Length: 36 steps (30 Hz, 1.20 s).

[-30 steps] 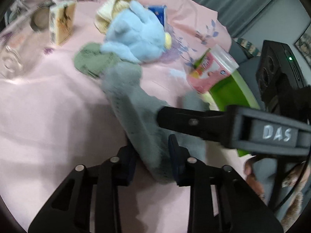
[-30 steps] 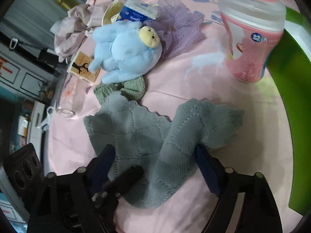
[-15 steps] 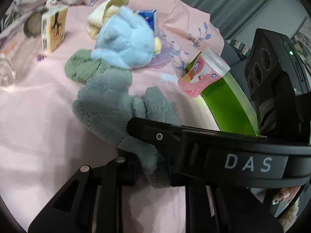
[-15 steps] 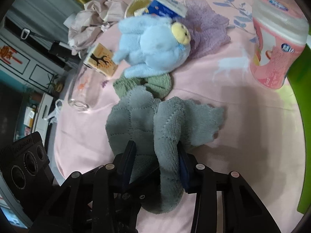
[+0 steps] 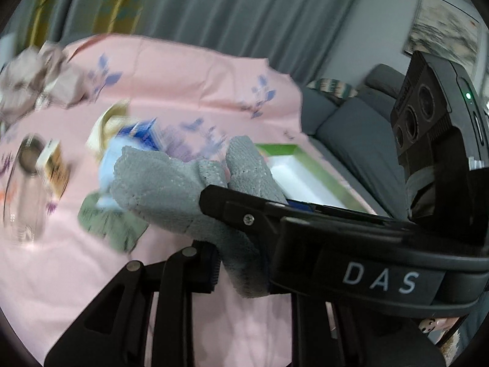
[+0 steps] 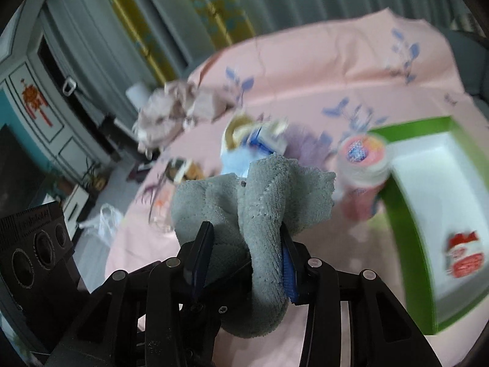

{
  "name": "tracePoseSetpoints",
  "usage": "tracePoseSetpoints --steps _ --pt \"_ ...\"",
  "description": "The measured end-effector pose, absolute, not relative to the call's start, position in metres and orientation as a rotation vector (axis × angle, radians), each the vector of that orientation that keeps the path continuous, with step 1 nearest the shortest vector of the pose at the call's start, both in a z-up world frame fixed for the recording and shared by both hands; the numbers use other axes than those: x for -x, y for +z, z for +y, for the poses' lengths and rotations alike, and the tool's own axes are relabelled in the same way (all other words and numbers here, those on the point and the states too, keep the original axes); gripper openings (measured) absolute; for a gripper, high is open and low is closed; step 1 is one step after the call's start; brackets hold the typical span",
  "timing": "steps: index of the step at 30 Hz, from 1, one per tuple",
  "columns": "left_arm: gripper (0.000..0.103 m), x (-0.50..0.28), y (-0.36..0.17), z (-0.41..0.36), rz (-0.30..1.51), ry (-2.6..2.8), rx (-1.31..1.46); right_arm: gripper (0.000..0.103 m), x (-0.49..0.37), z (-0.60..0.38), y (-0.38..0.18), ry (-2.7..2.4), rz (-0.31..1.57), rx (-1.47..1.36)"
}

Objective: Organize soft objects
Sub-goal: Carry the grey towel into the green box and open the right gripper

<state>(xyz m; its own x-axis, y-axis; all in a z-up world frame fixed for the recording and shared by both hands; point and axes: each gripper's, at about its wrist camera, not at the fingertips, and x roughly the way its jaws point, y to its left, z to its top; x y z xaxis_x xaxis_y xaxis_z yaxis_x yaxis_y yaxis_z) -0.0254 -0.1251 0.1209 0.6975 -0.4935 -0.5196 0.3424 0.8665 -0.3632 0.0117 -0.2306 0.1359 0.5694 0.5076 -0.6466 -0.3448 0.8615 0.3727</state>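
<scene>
Lifted since a second ago: grey towel point(image 6: 253, 211), frame centre, off the pink cloth point(image 6: 305, 70). Right gripper point(image 6: 246, 260) and left gripper point(image 5: 241, 270) both clamp it. Green tray point(image 6: 406, 214), right edge, mostly bare inside.

- The towel point(image 6: 259, 202) is grey, with a stitched diamond pattern.
- The tablecloth point(image 6: 305, 73) is pink with blue-purple leaf prints.
- The box point(image 6: 406, 214) has green walls and a white inside.
- The plush toy point(image 5: 107, 165) is light blue.
- The knitted cloth point(image 5: 107, 223) is olive green.
- The canister point(image 6: 362, 174) is pink with a clear lid.
- The curtain point(image 5: 214, 9) is grey with yellow stripes.
</scene>
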Motion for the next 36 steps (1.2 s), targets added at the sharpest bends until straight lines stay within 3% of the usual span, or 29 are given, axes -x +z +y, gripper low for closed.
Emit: tracePoseSetpoints --steps 17,36 --pt "0.018 0.001 0.154 -0.242 0.597 -0.736 0.071 0.043 -0.001 -0.358 0.167 0.240 0.621 -0.405" --pt "0.018 -0.052 0.093 -0.330 0.851 -0.843 0.069 0.043 -0.034 -0.443 0.100 0.009 0.789 -0.607"
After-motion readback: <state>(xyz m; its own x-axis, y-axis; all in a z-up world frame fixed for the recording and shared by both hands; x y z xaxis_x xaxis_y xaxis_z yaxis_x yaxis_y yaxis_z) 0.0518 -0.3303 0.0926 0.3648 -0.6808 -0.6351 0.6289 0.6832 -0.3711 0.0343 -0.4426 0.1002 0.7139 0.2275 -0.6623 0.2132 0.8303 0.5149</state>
